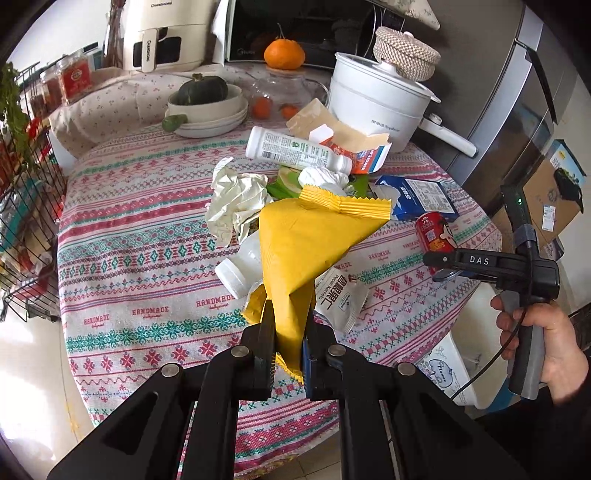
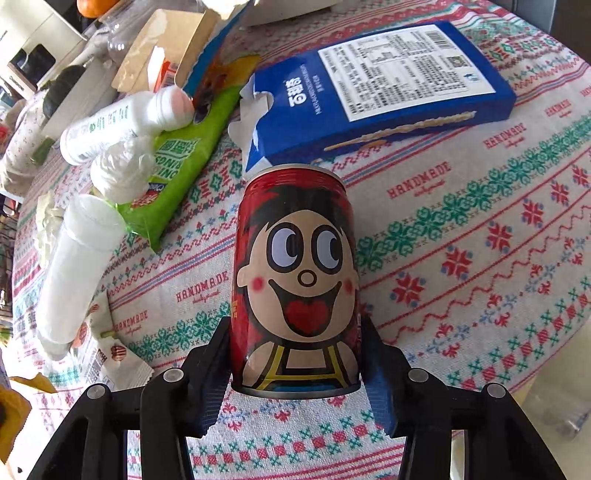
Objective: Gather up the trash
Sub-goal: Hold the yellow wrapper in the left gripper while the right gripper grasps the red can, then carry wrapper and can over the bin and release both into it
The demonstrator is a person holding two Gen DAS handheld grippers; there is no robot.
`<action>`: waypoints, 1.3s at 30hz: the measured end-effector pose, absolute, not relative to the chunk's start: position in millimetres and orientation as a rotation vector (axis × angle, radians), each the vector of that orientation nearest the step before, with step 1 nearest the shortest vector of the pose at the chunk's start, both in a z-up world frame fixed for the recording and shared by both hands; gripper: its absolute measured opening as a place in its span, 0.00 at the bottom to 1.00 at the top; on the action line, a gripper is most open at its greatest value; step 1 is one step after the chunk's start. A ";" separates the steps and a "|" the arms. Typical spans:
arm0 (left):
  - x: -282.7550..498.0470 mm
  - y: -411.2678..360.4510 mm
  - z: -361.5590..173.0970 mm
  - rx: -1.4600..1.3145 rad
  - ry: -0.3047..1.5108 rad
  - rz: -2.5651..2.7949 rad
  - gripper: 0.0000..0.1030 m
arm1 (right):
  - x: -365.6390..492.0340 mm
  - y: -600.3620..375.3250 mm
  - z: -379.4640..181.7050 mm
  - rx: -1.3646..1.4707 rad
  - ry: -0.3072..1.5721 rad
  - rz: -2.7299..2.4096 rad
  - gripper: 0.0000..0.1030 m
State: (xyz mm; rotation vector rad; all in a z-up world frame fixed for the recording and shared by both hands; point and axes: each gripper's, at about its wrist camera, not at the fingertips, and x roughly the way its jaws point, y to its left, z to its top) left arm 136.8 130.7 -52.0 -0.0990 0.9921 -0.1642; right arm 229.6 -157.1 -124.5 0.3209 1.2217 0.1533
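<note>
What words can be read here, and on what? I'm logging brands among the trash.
"HANDMADE": tablecloth
"DAS": right gripper
"CHANGHONG": white appliance
"Pecan Kernels": white packet
"RINGS": green bag, partly hidden
Blue box, bottle: print too small
Red can: none legible

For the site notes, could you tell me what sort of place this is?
Probably a home kitchen or dining corner: a microwave, an electric cooking pot and a refrigerator surround a cloth-covered table.
</note>
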 end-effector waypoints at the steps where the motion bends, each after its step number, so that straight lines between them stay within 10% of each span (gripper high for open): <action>1: 136.2 128.3 -50.4 -0.097 0.987 -0.169 0.11 | 227.3 -158.5 -119.3 0.314 1.207 0.158 0.54; 39: 115.3 -138.8 -79.7 0.217 1.040 -0.601 0.11 | 89.3 -361.5 -59.2 0.341 1.049 0.001 0.54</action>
